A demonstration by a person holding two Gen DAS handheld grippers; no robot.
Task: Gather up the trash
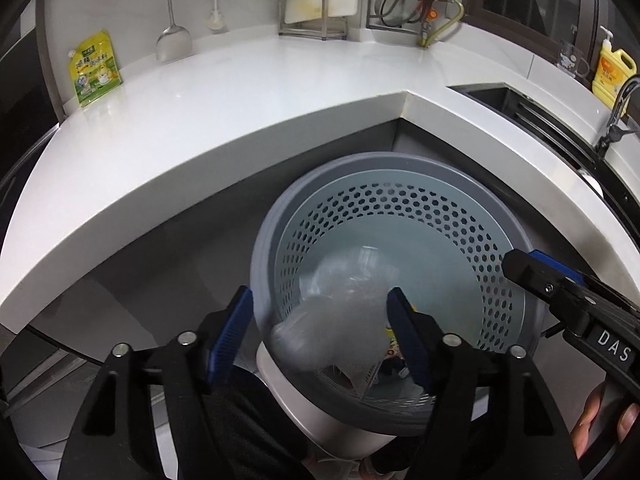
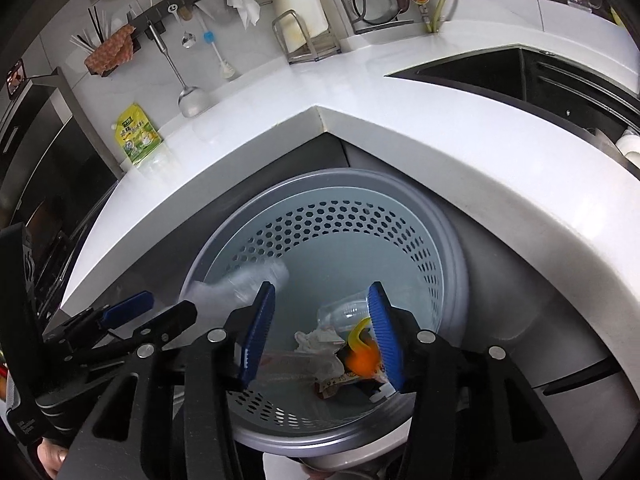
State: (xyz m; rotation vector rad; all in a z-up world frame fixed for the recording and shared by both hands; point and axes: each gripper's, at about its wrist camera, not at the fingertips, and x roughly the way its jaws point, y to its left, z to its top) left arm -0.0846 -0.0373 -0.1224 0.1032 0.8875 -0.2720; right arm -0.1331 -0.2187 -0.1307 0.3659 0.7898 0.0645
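A grey bin with a perforated pale-blue liner [image 1: 400, 196] [image 2: 344, 216] stands below the corner of the white counter. My left gripper [image 1: 322, 332] hangs over its near rim, open; a blurred clear plastic piece [image 1: 336, 316] [image 2: 240, 284] shows between the fingers, and the pads do not press on it. My right gripper [image 2: 322, 332] is open above the bin's inside. Past its fingers lie a clear plastic cup [image 2: 342, 312], a crumpled white tissue [image 2: 318, 338], an orange-and-yellow scrap [image 2: 362, 356] and a printed wrapper [image 2: 334, 386].
The white counter [image 1: 240, 120] wraps around the bin on the far side. On it stand a yellow-green pouch [image 1: 94, 68], a metal rack [image 1: 312, 12] and a yellow soap bottle [image 1: 612, 72] by the dark sink [image 1: 520, 108]. Utensils hang on the wall.
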